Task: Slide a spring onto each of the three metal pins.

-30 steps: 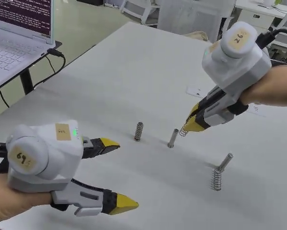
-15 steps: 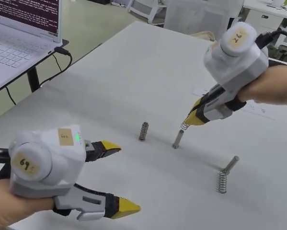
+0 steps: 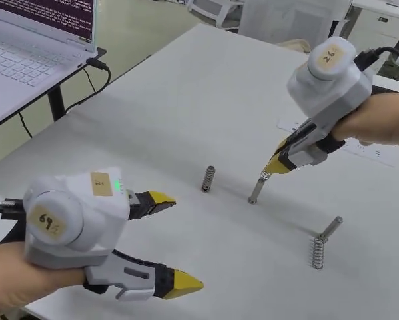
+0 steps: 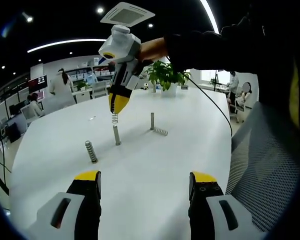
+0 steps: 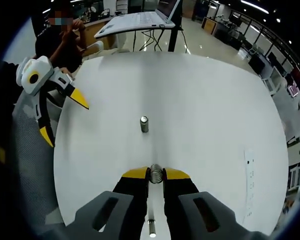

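A spring [image 3: 264, 175] is clamped by the right gripper [image 3: 274, 170] just above the middle pin [image 3: 256, 191], roughly along its upright axis — the left gripper [image 3: 186, 241], jaws apart, is held well off that pin

On the white worktop [image 3: 179, 93] a paper slip [image 3: 376, 152] lies at 3 o'clock; an open laptop [image 3: 26, 47] is at 10 o'clock.

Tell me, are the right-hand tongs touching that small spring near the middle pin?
Touching. The right gripper view shows the spring squeezed between the yellow tips of the right tongs, with no gap on either side.
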